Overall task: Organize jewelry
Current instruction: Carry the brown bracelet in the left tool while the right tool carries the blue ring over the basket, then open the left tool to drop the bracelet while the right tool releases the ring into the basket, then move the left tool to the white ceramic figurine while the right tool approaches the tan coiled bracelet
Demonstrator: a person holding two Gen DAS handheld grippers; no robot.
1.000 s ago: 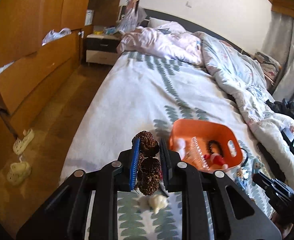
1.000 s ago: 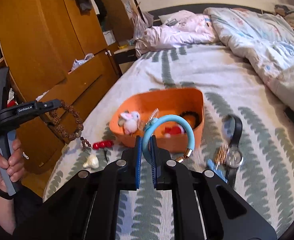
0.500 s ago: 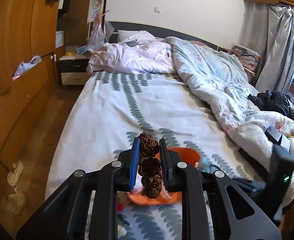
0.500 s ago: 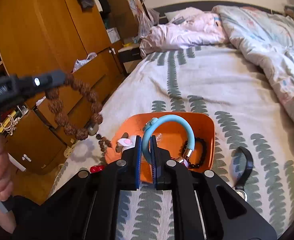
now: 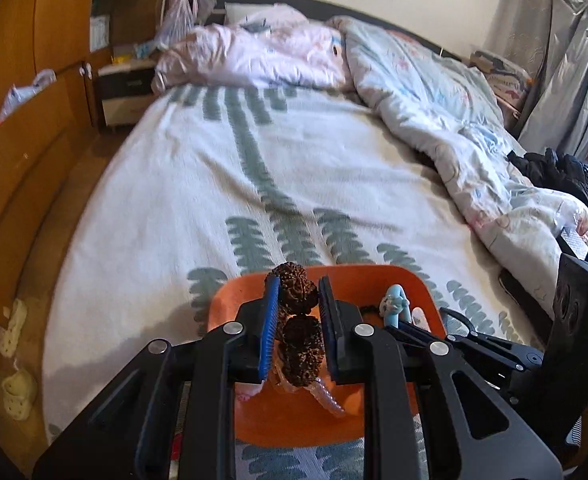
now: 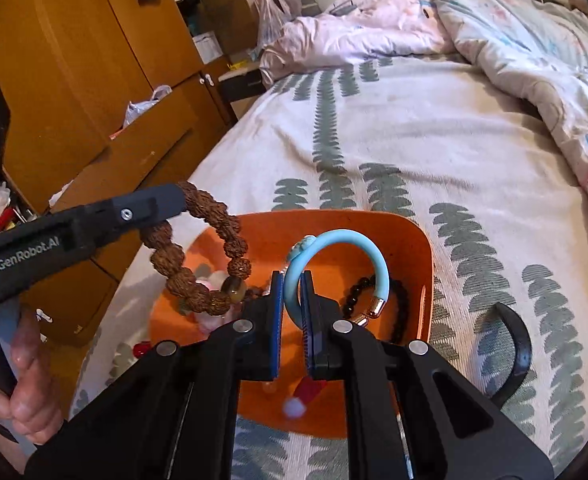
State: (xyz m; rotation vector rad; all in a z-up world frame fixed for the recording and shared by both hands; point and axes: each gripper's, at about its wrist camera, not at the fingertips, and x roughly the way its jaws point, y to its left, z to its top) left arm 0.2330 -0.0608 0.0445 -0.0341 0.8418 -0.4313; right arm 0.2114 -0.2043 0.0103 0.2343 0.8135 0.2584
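Bracelets (image 6: 336, 258) in tongs (image 6: 292, 280) above orange basket rim (image 6: 428, 280)

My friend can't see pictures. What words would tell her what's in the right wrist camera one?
A black claw pinches a light blue bracelet above an orange basket on a leaf-patterned bed. On the left, a second claw, held in a hand, dangles a brown bead bracelet over the basket.
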